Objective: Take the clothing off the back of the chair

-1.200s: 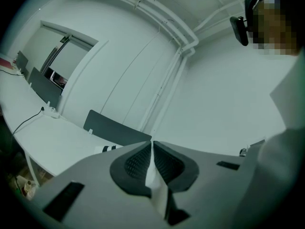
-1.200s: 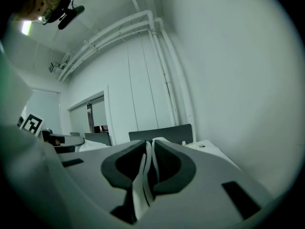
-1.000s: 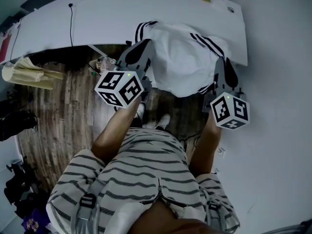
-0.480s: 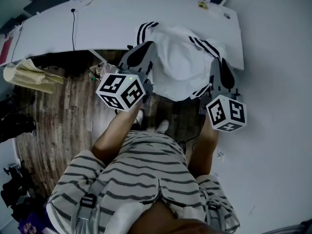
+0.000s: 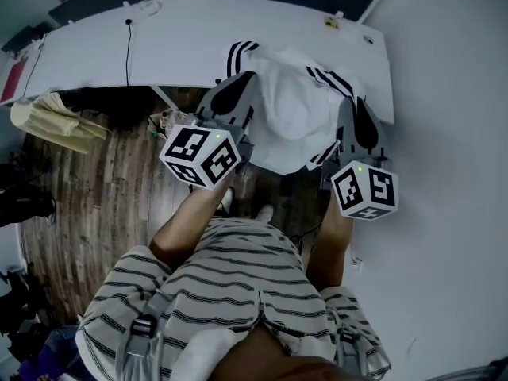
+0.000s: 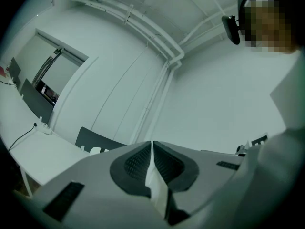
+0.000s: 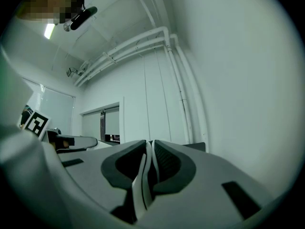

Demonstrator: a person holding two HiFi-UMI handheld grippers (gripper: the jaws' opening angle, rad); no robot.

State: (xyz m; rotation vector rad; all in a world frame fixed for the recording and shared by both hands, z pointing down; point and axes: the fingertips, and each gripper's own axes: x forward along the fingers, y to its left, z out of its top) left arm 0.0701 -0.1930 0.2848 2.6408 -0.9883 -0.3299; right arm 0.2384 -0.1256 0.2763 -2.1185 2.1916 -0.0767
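Note:
A white garment (image 5: 295, 111) with black stripes hangs spread between my two grippers, held up in front of the person over the white desk's near edge. My left gripper (image 5: 240, 86) is shut on the garment's left edge; a fold of white cloth (image 6: 155, 185) shows pinched between its dark pads. My right gripper (image 5: 355, 109) is shut on the garment's right edge, with white cloth (image 7: 143, 182) squeezed between its pads. The garment (image 6: 281, 147) also fills the right side of the left gripper view. The chair itself is hidden under the cloth and arms.
A long white desk (image 5: 175, 38) with a black cable (image 5: 128, 46) runs along the back. Beige cloth (image 5: 48, 121) lies on the wooden floor (image 5: 95, 197) at the left. A white wall (image 5: 444, 133) stands at the right. The person's striped shirt (image 5: 230, 292) fills the foreground.
Both grippers have risen and moved forward toward the desk, carrying the white garment with them. The garment now hangs higher between them.

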